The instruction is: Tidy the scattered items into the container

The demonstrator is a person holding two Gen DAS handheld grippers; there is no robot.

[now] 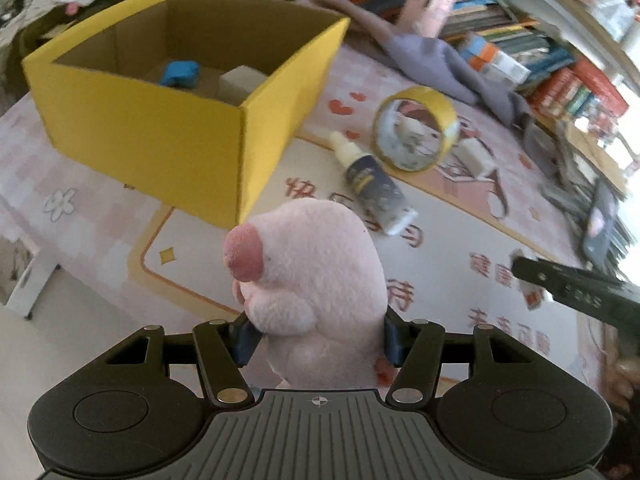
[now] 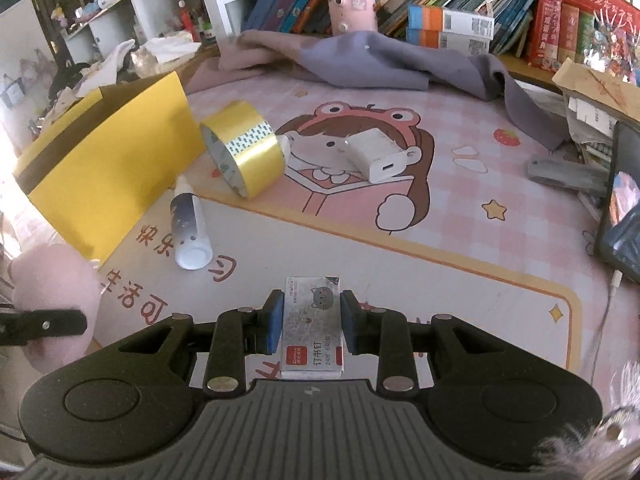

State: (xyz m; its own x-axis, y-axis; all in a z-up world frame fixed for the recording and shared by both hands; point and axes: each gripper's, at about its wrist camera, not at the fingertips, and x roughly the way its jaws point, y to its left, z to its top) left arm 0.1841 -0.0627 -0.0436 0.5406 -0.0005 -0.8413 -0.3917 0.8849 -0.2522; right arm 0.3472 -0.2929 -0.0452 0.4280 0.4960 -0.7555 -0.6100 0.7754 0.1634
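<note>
Pink cartoon mat (image 2: 400, 240) still carries a tape roll (image 2: 244, 152), bottle (image 2: 188, 224) and charger (image 2: 376, 154). Yellow box (image 1: 160, 132) holds two items. Left gripper (image 1: 316, 336) clasps a plush toy (image 1: 312, 272); right gripper (image 2: 312, 320) clamps a staple box (image 2: 312, 328), neither boxed yet.

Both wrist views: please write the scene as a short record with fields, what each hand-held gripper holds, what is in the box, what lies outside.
left hand-held gripper: shut on pink plush toy
right hand-held gripper: shut on staple box
container: yellow cardboard box, open top
inside box: blue item, pale block
outside on mat: tape roll, small bottle, white charger
</note>
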